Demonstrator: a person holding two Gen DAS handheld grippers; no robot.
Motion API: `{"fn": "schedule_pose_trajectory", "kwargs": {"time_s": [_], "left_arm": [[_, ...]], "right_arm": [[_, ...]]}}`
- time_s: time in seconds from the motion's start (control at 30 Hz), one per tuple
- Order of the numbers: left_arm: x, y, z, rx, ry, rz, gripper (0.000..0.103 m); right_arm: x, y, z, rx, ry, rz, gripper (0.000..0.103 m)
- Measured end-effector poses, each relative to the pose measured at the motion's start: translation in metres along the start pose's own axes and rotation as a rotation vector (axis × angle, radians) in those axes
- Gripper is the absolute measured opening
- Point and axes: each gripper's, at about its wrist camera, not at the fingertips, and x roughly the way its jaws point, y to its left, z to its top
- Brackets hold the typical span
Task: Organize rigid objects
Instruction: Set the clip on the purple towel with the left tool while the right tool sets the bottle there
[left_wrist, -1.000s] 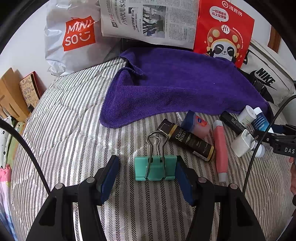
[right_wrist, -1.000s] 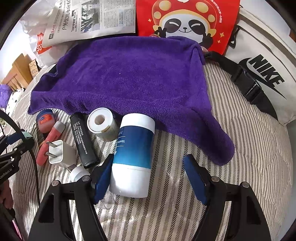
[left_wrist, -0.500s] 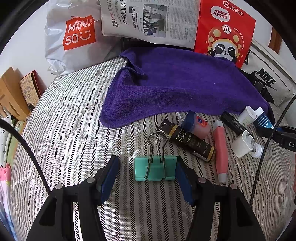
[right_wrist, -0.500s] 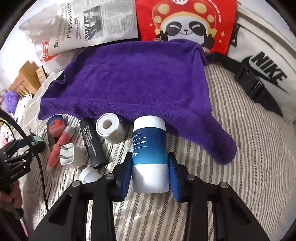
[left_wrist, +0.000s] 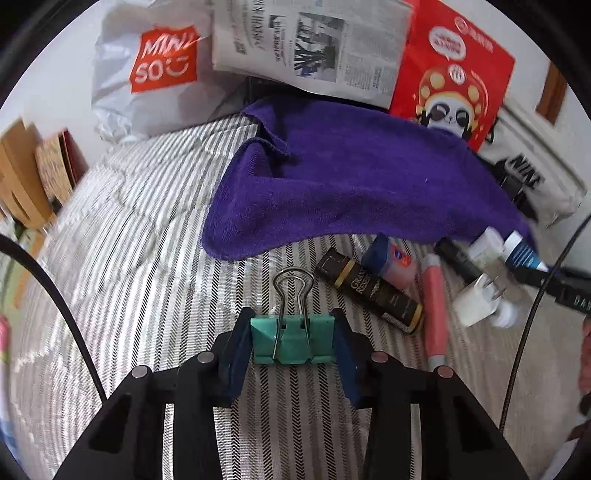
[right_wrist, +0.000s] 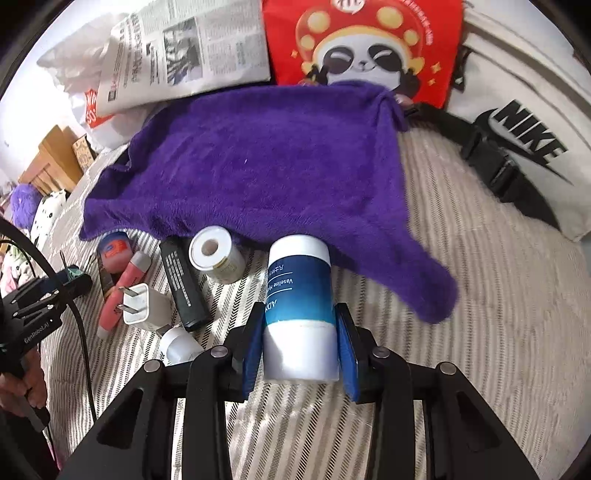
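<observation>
Both pairs of tongs had narrowed since the earlier frames. On the striped bed, the left tongs (left_wrist: 293, 341) were closing onto the teal binder clip (left_wrist: 293, 341), pads at its sides. The right tongs (right_wrist: 299, 343) clamped the blue-and-white bottle (right_wrist: 299, 306), apparently ready for sorting away from the clutter.

A purple towel (right_wrist: 258, 173) lay spread over the striped bed (left_wrist: 122, 236). Behind it, a folded newspaper (left_wrist: 310, 48) leaned beside a red panda-print bag (right_wrist: 362, 48). A white Miniso bag (left_wrist: 147, 77) stood at the far left and a white Nike bag (right_wrist: 528, 107) at the right.
</observation>
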Motion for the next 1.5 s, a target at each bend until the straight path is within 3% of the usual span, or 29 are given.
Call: {"fn": "schedule_pose_trajectory", "kwargs": {"time_s": [0.27,0.73,1.17,1.5], "left_arm": [[-0.007,0.005,-0.006,-0.019,-0.001,-0.046,0.039],[-0.029,0.006,0.006,-0.010,-0.026,-0.043,0.039],[-0.047,0.005,0.066,0.026,-0.113,-0.039,0.039],[-0.030,0.004,0.119,0.035,-0.147,-0.073,0.039]], "right_arm": [[-0.025,-0.001,-0.005,0.007,-0.031,-0.016,0.037],[-0.040,-0.010,-0.002,0.010,-0.073,0.005,0.037],[-0.051,-0.022,0.037,-0.005,-0.147,0.001,0.037],[-0.037,-0.031,0.079,-0.020,-0.170,-0.024,0.037]]}}
